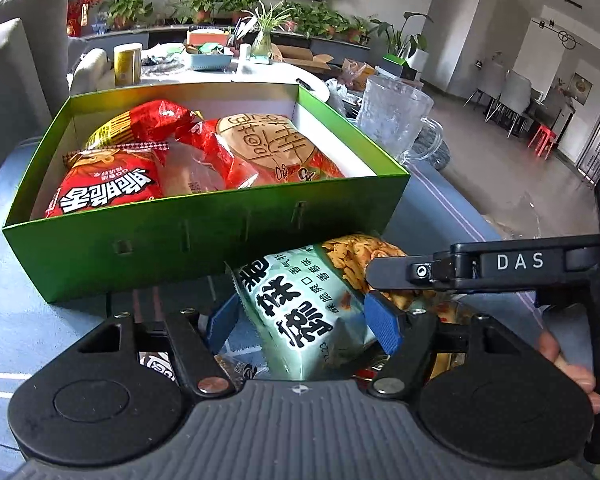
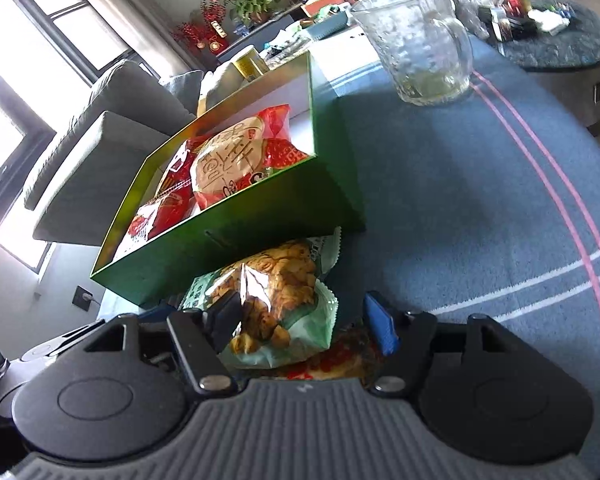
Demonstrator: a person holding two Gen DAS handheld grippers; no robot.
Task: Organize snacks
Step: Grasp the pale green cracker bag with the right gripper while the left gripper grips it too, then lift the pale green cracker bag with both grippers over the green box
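Observation:
A mint-green snack bag (image 1: 300,304) with a clear window of golden crackers lies right in front of the green box (image 1: 204,232). My left gripper (image 1: 304,322) is shut on the bag, a blue pad against each side. In the right wrist view the same bag (image 2: 276,292) sits between the fingers of my right gripper (image 2: 304,320), which is open: its left finger touches the bag and its blue right pad (image 2: 380,324) stands clear. Seen from the left wrist, the right gripper (image 1: 384,280) reaches in over the cracker window. The box (image 2: 228,236) holds red snack bags (image 1: 108,184) and a round cracker pack (image 1: 260,144).
Other snack packs (image 2: 340,360) lie under the bag by the near edge. A clear glass mug (image 1: 396,116) stands right of the box's far corner on the blue striped tablecloth (image 2: 460,200). Fingers of a hand (image 1: 572,368) grip the right tool. A sofa and cluttered tables sit beyond.

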